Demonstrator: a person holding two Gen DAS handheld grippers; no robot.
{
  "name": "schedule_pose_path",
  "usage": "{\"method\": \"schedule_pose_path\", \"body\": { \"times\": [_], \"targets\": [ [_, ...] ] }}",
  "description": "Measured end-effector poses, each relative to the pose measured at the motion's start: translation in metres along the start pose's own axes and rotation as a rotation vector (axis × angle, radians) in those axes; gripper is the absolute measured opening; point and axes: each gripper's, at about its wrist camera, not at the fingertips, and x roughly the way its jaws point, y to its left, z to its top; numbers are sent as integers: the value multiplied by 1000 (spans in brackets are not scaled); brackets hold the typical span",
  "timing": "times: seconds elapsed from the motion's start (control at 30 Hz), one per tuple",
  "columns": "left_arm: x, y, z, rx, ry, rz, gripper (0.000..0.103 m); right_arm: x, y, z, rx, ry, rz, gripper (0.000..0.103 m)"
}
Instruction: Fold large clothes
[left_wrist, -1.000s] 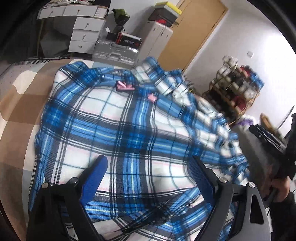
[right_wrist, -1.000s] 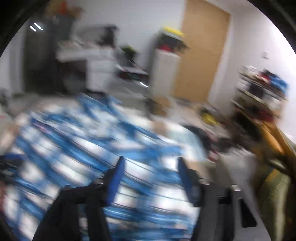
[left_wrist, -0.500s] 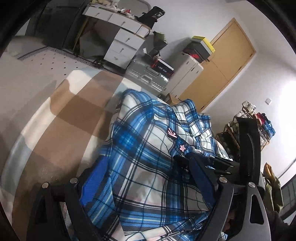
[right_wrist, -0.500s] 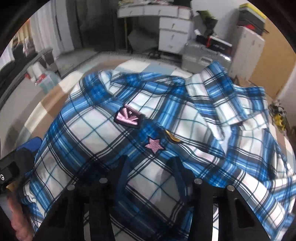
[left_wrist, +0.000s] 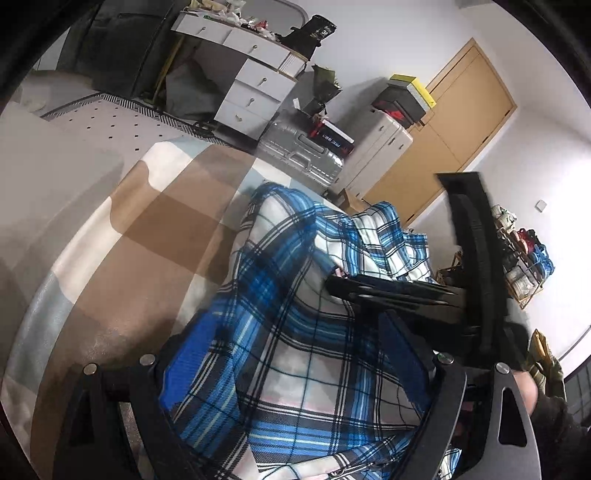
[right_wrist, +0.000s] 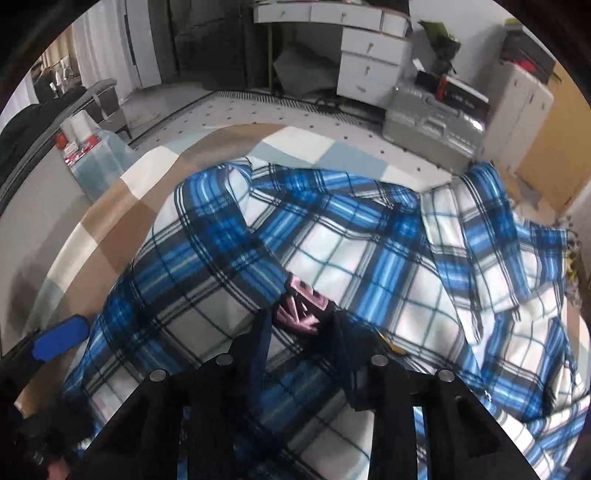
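I judge folding barely begun: my right gripper (right_wrist: 301, 325) has just been closing, pinching the rumpled plaid shirt (right_wrist: 369, 258) by its pink patch (right_wrist: 301, 304), my left gripper (left_wrist: 295, 354) gapes wide astride it.

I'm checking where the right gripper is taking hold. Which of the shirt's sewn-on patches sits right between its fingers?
The large pink striped patch, framed by the right gripper. The small yellow patch lies outside, just right of the fingers.

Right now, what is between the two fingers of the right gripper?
In the right wrist view, the right gripper, its jaws just closing, has a pink embroidered patch on the blue and white plaid shirt between its fingers.
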Motion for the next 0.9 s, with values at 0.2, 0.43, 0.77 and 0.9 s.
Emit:
{"method": "schedule_pose_path", "body": {
  "times": [0.2,0.43,0.77,0.9],
  "targets": [
    [4,-2,0,23,9,8,87,-70,-70,-58,94,-114,-199,31],
    [9,-11,-3,90,23,53,87,-63,-143,-129,135,65,-407,28],
    [10,-11,-4,112,32,67,87,-99,-120,-102,201,-95,-112,22],
    [10,-11,-3,106,37,64,87,-72,-59,-80,72,-56,-52,21]
  ]
}}
